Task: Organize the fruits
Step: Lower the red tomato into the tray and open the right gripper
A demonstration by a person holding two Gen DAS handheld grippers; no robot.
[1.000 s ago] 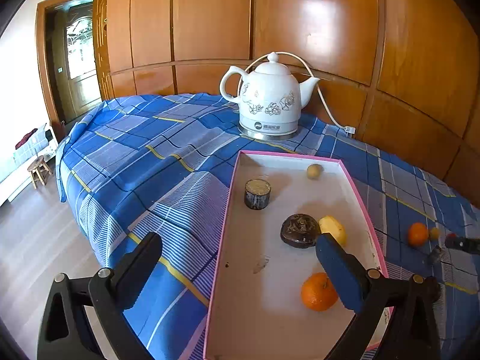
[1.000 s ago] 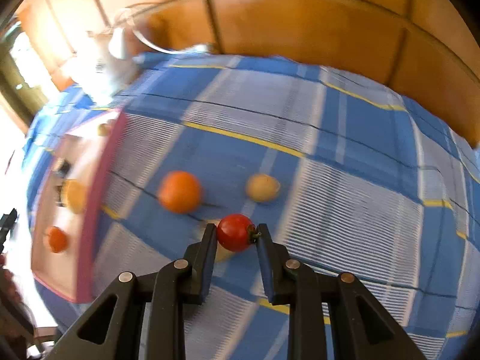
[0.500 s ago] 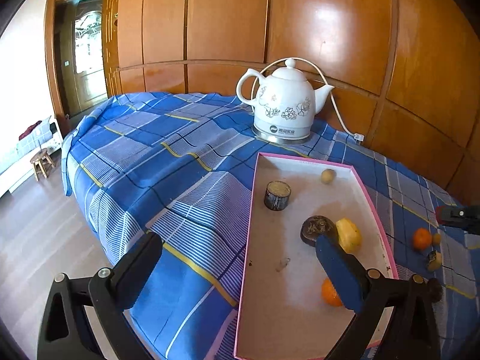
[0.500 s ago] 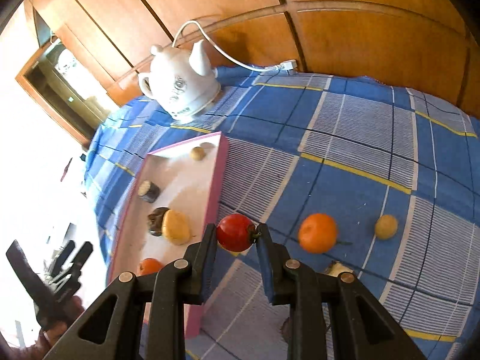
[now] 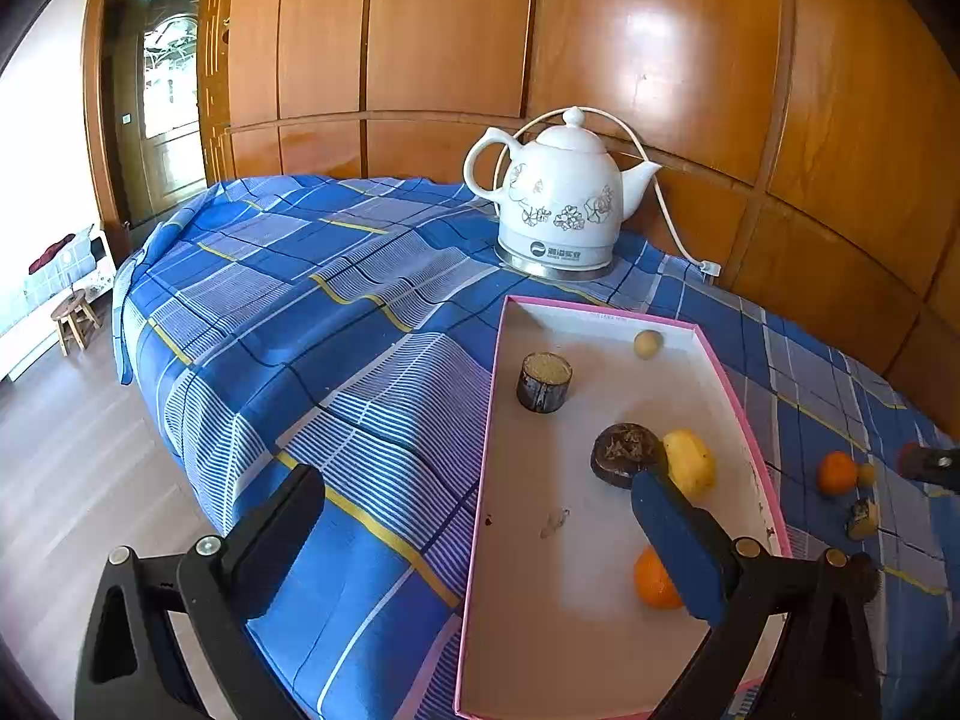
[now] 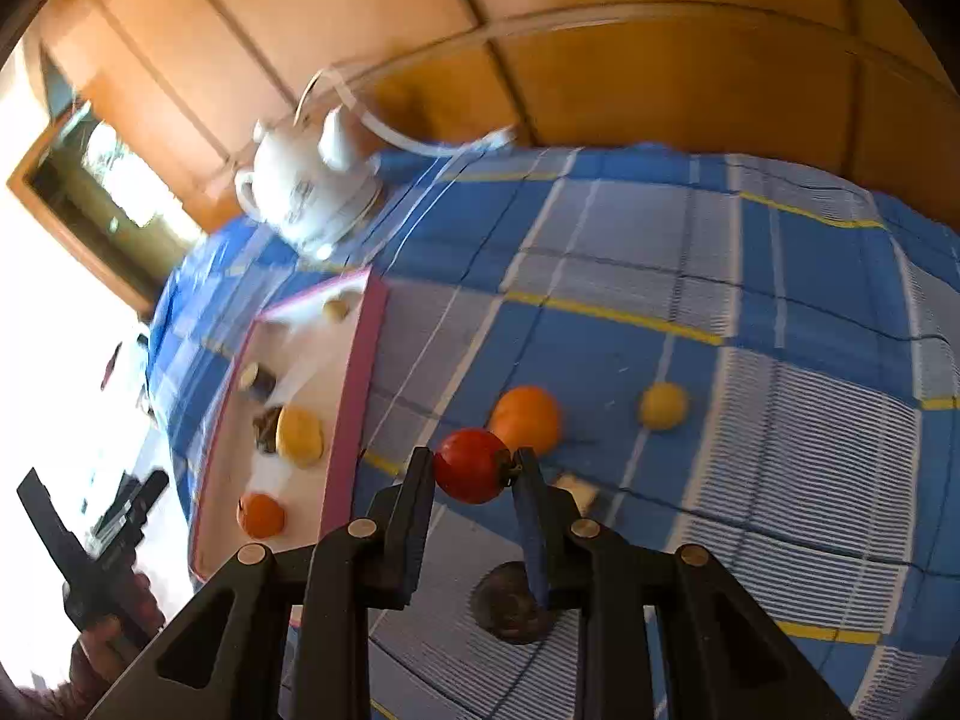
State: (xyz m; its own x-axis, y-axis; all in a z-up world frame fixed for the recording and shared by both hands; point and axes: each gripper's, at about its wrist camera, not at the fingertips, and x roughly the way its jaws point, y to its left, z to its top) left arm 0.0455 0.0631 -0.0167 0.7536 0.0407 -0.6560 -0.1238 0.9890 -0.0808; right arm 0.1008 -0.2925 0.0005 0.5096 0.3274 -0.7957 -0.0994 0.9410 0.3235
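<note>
A shallow rectangular tray w/ pink rim and white floor (image 5: 606, 648) is seen lying on a bed covered by a blue, white and yellow plaid sheet (image 5: 336, 324). Inside the tray are found: a small round tan fruit (image 5: 648, 343) near the far end, a short dark cylinder w/ a pale top (image 5: 543, 381), a dark brown round lump (image 5: 624, 455) touching a yellow lemon-like fruit (image 5: 690, 463), and an orange (image 5: 653, 582) toward the near end, partly hidden by a claw finger.

A shiny round red tomato w/ a small stem (image 6: 471, 465) is gripped between the closed fingers of the right claw (image 6: 474, 474), held above the sheet just beside the tray's right rim, not in the tray. On the sheet behind it lie a second orange (image 6: 528, 417) and, apart to the right, a small yellow round fruit (image 6: 662, 404). A pale scrap (image 6: 577, 489) and a dark round item (image 6: 510, 606) sit on the sheet near the claw; what they are can't be told.

The left claw (image 5: 474, 534) is spread wide w/ nothing between its fingers, hovering over the tray's near left edge.

Beyond the tray a white ceramic electric kettle w/ floral print (image 5: 558, 204) stands on its base, cord trailing right. Glossy orange-brown wood panels (image 5: 660, 60) form the back wall; a doorway (image 5: 162, 108) and a small wooden stool (image 5: 73, 319) are seen at left.
</note>
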